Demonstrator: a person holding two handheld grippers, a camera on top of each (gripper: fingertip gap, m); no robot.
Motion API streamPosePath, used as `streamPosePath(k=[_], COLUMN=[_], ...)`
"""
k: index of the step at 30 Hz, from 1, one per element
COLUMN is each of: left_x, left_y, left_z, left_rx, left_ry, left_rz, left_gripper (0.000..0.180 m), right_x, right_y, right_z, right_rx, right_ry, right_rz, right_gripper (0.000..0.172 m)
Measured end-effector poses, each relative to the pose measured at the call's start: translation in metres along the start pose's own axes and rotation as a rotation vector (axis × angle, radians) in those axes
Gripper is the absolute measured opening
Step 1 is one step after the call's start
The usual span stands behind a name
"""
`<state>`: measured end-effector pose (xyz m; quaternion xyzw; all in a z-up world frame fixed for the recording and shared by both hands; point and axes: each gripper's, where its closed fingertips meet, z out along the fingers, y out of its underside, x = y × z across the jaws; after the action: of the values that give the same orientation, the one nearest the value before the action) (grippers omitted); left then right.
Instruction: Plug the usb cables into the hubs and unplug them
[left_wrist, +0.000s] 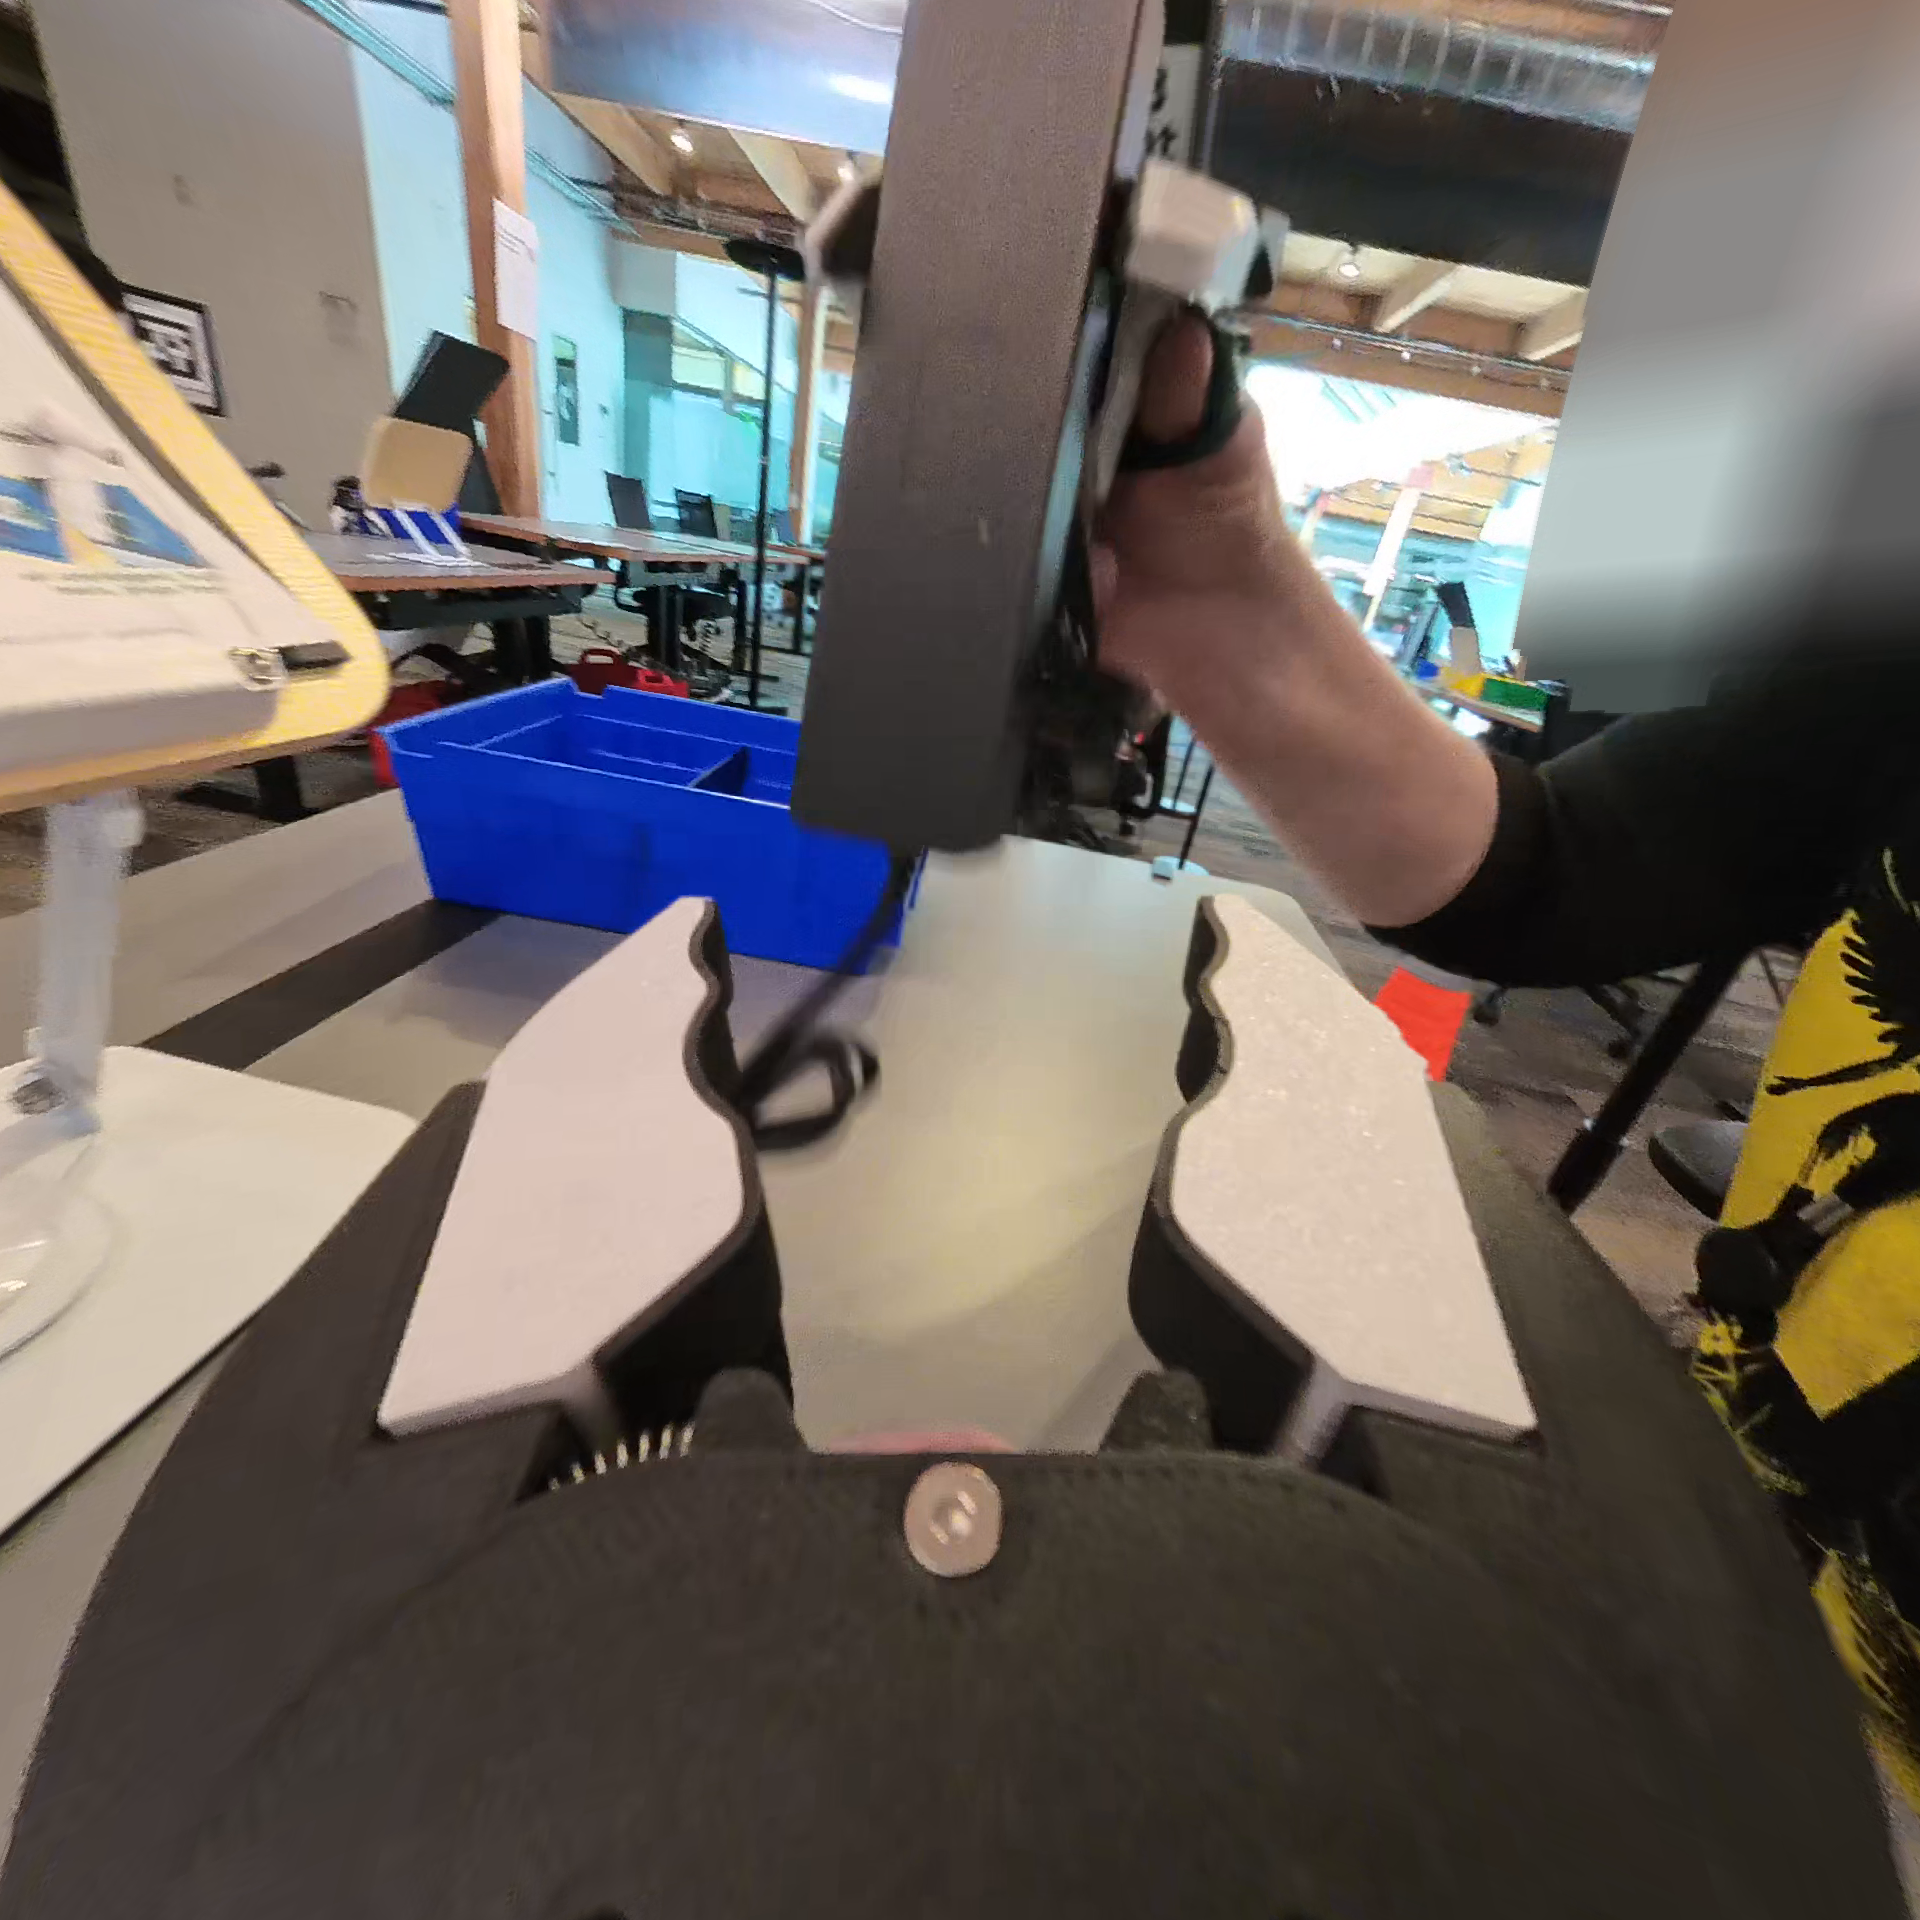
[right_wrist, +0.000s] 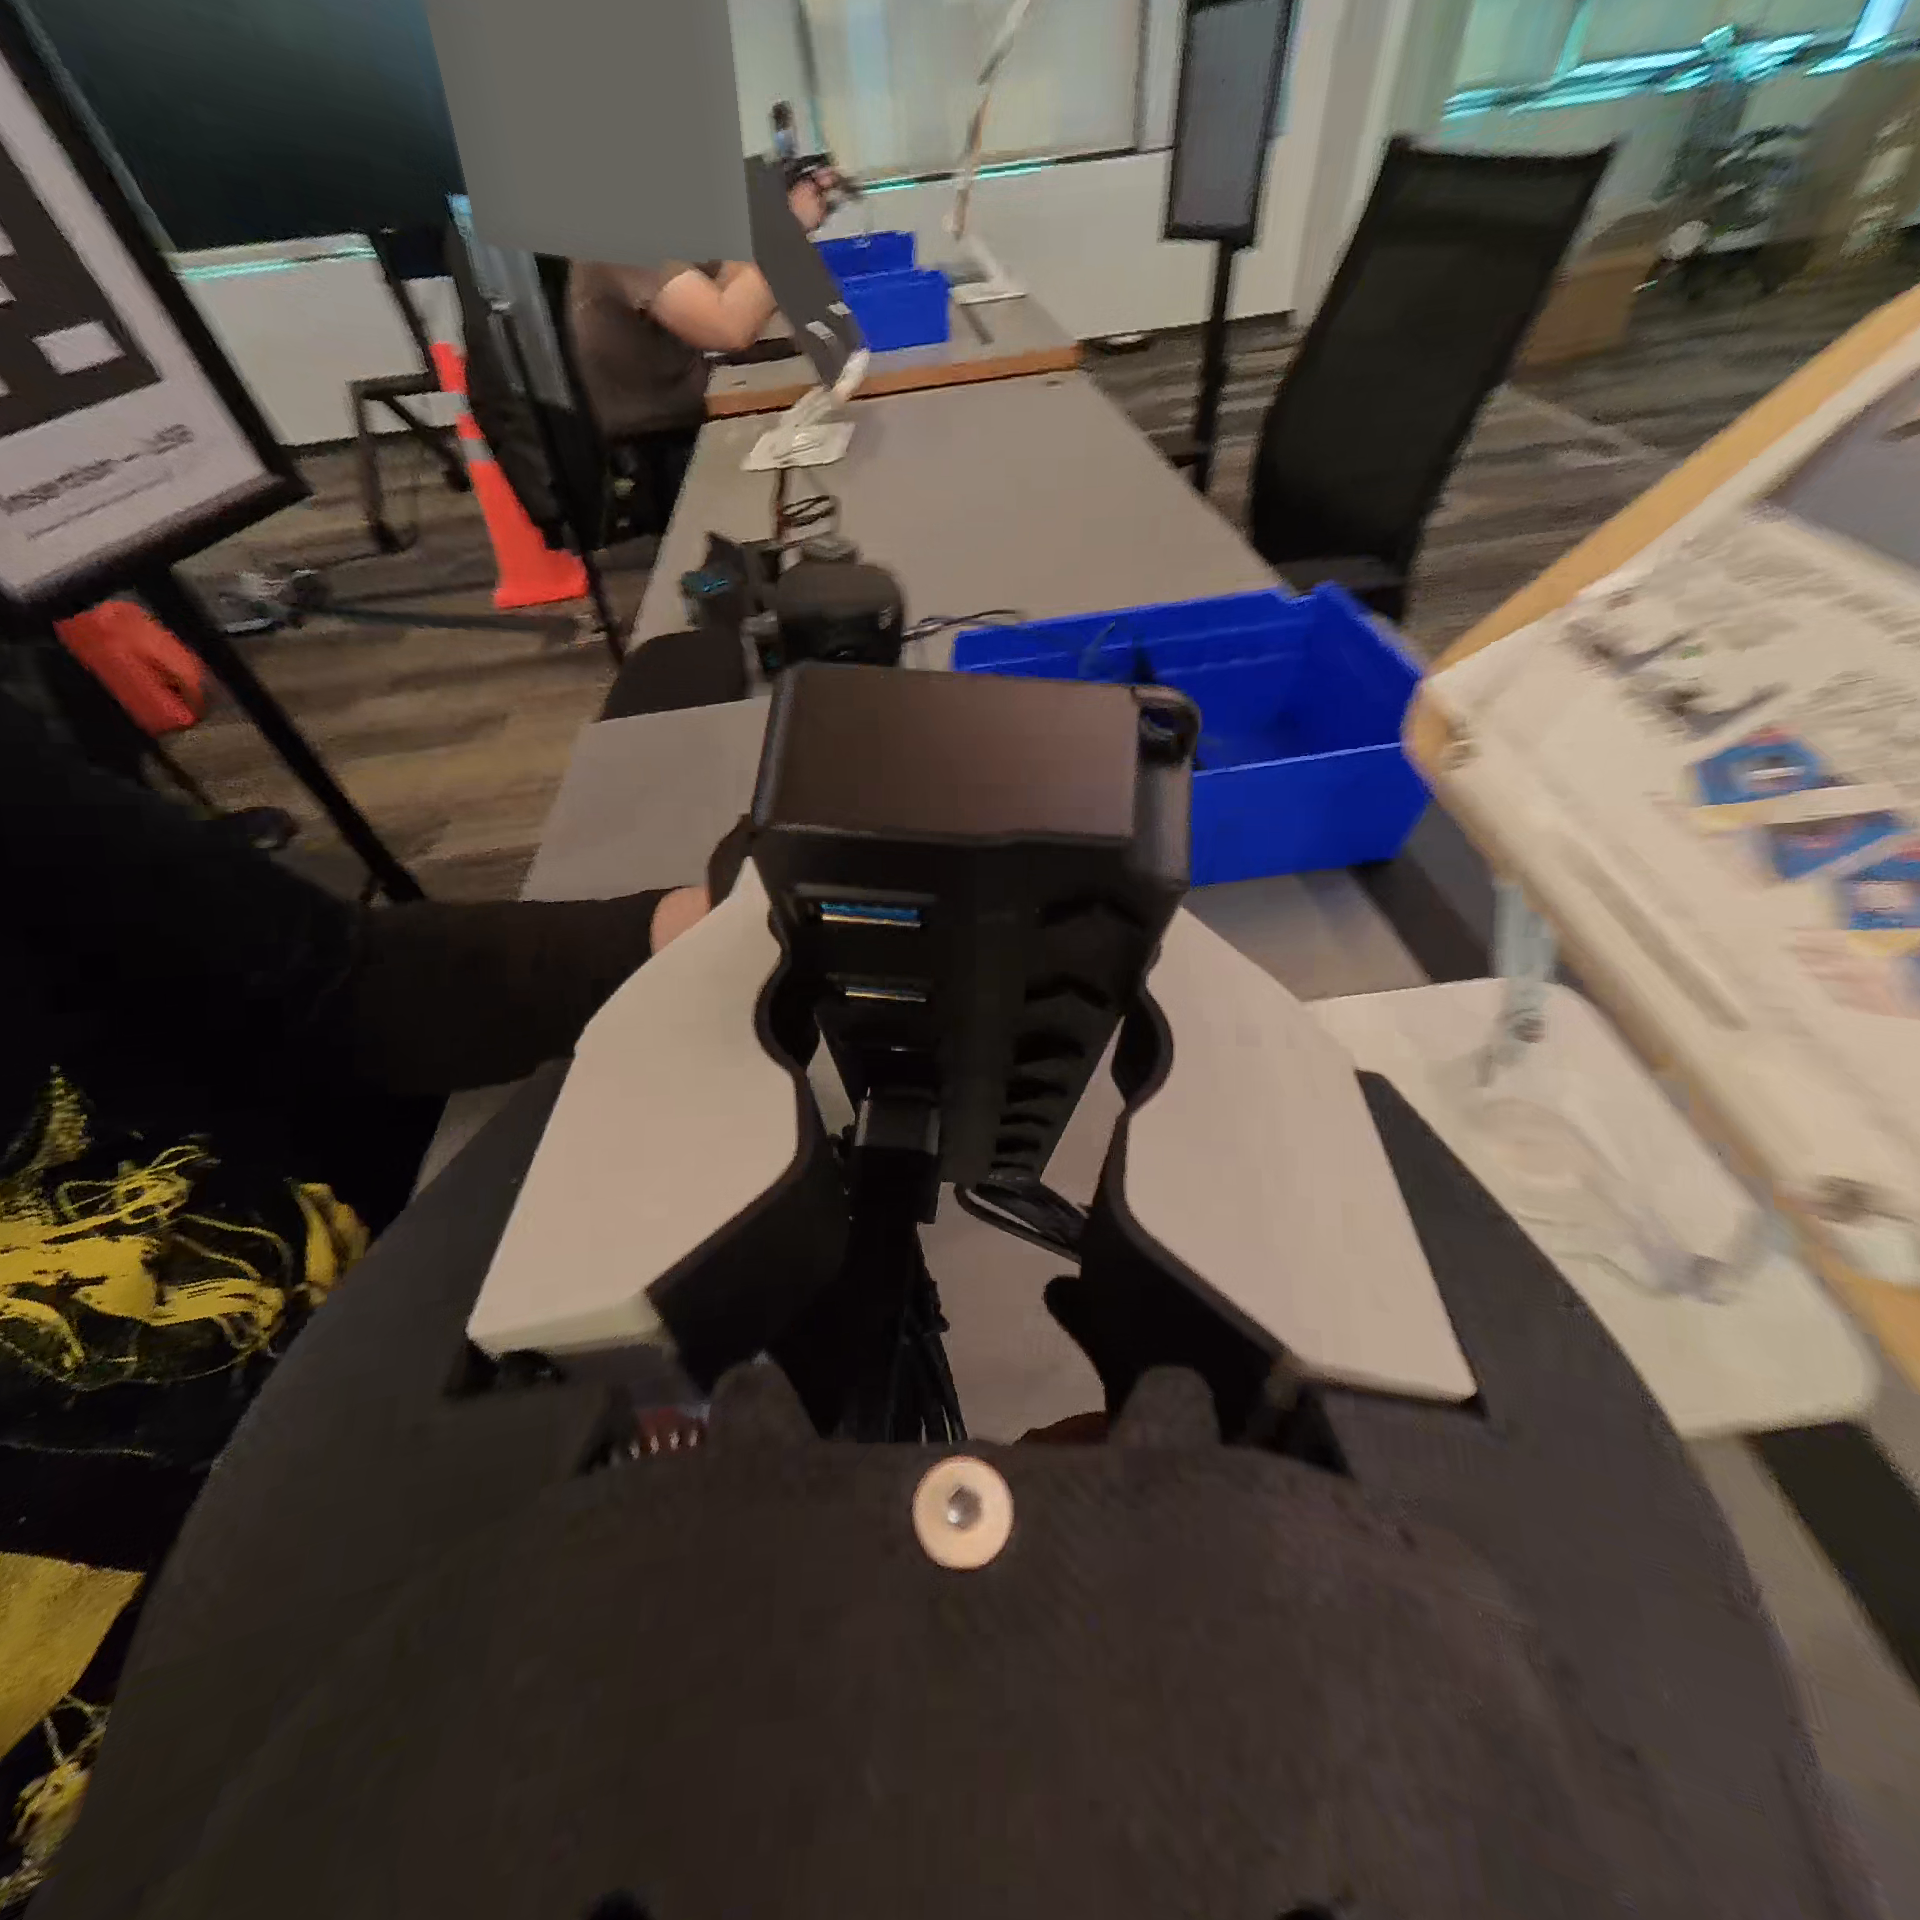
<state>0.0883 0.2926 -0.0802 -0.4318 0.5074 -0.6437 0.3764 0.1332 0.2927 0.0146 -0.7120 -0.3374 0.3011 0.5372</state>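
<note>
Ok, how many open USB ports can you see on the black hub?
2. Both are on the hub's front face, one above the other; a cable plug fills the slot below. More may be hidden on other sides.

My right gripper (right_wrist: 956, 997) clamped a black tower-shaped usb hub (right_wrist: 961, 821), held upright above the grey table (right_wrist: 665, 790), with blue-tongued ports down its face. A black cable (right_wrist: 899, 1153) sat plugged into a lower port and trailed onto the table in a loose coil (left_wrist: 805, 1081).
</note>
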Motion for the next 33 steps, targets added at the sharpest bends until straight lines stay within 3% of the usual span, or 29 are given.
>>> streamPosePath(k=[8, 12, 15, 20, 27, 33], left_x=[-0.017, -0.021, -0.022, -0.025, -0.029, -0.032], left_y=[0.006, 0.012, 0.015, 0.022, 0.030, 0.034], left_z=[-0.006, -0.004, -0.003, -0.002, -0.002, -0.003], left_rx=[-0.001, -0.016, -0.030, -0.049, -0.068, -0.078], left_ry=[-0.054, -0.060, -0.067, -0.069, -0.065, -0.069], left_rz=[-0.032, -0.049, -0.048, -0.058, -0.073, -0.083], left_gripper=[0.074, 0.074, 0.074, 0.072, 0.070, 0.070], right_x=[0.085, 0.139, 0.187, 0.251, 0.311, 0.346], right_y=[-0.108, -0.115, -0.081, 0.022, 0.122, 0.191], right_z=[-0.139, -0.195, -0.220, -0.215, -0.198, -0.211], right_rx=[0.026, -0.008, -0.026, -0.128, -0.149, -0.121], right_ry=[0.457, 0.621, 0.686, 0.684, 0.582, 0.662], right_rz=[-0.222, -0.184, -0.078, 0.059, 0.299, 0.651], right_gripper=[0.056, 0.056, 0.056, 0.056, 0.057, 0.057])
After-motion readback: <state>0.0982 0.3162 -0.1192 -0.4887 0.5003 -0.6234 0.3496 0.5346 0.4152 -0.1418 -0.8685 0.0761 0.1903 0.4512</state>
